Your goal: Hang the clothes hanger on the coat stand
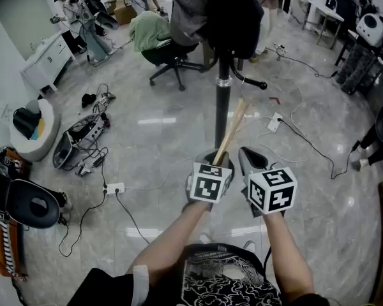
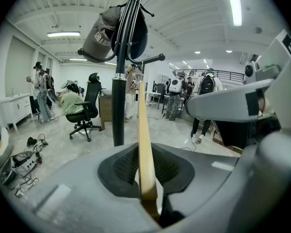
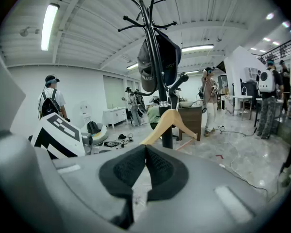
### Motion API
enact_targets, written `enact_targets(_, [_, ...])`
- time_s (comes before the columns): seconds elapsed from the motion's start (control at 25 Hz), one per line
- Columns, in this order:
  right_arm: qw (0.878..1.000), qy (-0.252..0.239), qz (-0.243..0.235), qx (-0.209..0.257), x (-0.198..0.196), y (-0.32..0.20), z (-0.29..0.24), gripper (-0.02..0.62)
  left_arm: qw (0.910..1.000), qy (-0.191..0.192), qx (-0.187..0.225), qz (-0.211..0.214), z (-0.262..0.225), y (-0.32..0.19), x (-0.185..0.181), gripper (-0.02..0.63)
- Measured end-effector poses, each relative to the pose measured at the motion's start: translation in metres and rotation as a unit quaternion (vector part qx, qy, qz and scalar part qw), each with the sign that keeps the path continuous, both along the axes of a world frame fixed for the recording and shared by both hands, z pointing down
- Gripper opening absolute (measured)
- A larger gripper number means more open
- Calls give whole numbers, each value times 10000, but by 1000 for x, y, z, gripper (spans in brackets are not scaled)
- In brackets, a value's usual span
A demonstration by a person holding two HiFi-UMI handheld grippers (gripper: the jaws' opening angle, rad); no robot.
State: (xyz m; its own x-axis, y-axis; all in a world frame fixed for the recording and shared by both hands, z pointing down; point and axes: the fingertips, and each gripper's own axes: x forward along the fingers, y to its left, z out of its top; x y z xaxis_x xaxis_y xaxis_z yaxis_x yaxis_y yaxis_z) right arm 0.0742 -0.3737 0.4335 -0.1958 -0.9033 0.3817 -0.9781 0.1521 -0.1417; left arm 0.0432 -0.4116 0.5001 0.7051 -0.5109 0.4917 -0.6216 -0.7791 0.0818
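Clothes hanger (image 1: 233, 127), a pale wooden one, is clamped by the tip of one arm between the pads of the left hand-held gripper (image 1: 218, 159). The wood rises out of the jaws toward twelve o'clock, edge-on to that gripper's own camera. Holding it at the arm's end looks deliberate: it leaves the top of the hanger free to go over a peg and lends extra reach. I cannot make out its hook in any view.

Just beside the left one, at its three o'clock, the right hand-held gripper (image 1: 253, 160) is clenched on nothing, its pads meeting with only floor beyond them. I judge it is parked close so it can steady the hanger if it swings.

Straight ahead at twelve o'clock stands the coat stand (image 1: 222, 110), its black pole near the hanger's raised end but apart from it. Low on the pole a short knobbed peg (image 1: 250, 83) juts toward three o'clock; it is bare and looks like the nearest place to hang from. The upper prongs carry a grey cap (image 2: 101, 33), so they offer less room. The hanging is not yet done.
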Motion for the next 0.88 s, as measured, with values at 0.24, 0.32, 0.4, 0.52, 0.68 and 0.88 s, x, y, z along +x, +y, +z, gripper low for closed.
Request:
enact_targets(0.24, [10000, -8, 4, 13, -2, 3, -3, 0, 9999, 64, 94, -32, -6, 1, -4, 52])
enact_targets(0.32, [10000, -15, -19, 14, -3, 4, -3, 0, 9999, 68, 100, -48, -7, 2, -4, 63])
enact_targets(0.4, [10000, -17, -47, 21, -4, 6, -1, 0, 9999, 67, 102, -75, -6, 3, -5, 86])
enact_targets(0.52, [10000, -30, -85, 23, -6, 8, 0, 0, 9999, 65, 72, -99, -4, 5, -8, 115])
enact_targets(0.68, [9999, -52, -109, 23, -12, 8, -2, 0, 9999, 64, 62, -119, -6, 7, -14, 120])
enact_targets(0.88, [9998, -88, -158, 40, -14, 11, 0, 0, 9998, 85, 100, -160, -8, 10, -16, 120])
